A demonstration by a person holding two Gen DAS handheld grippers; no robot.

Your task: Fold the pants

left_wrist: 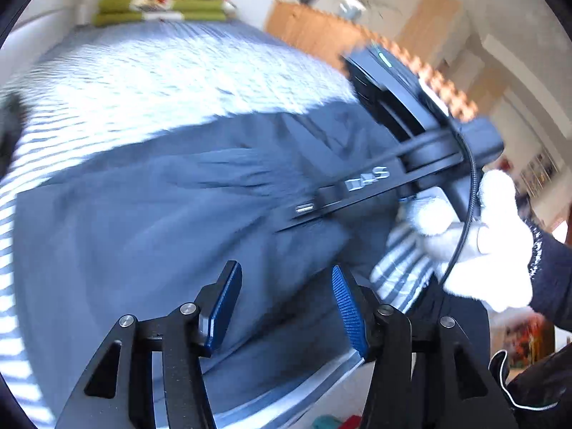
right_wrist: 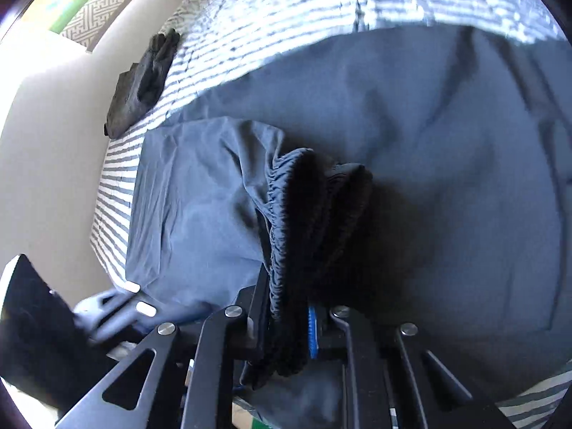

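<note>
Dark blue-grey pants [left_wrist: 150, 207] lie spread over a striped bed. In the left wrist view my left gripper [left_wrist: 282, 307] hovers just above the cloth near its front edge, open, with nothing between its blue pads. In the right wrist view my right gripper [right_wrist: 286, 325] is shut on the gathered elastic waistband [right_wrist: 286, 214], which bunches up and stands out from the jaws above the flat pants [right_wrist: 447, 164]. The other gripper's black body [left_wrist: 411, 136] crosses the left wrist view at the right, held by a white-gloved hand [left_wrist: 486, 239].
The striped bedsheet [left_wrist: 150, 71] stretches beyond the pants. Folded green and red blankets [left_wrist: 161, 3] sit at the far end. A black glove [right_wrist: 143, 82] lies at the bed's left edge by a white wall [right_wrist: 46, 164]. Wooden furniture [left_wrist: 314, 32] stands past the bed.
</note>
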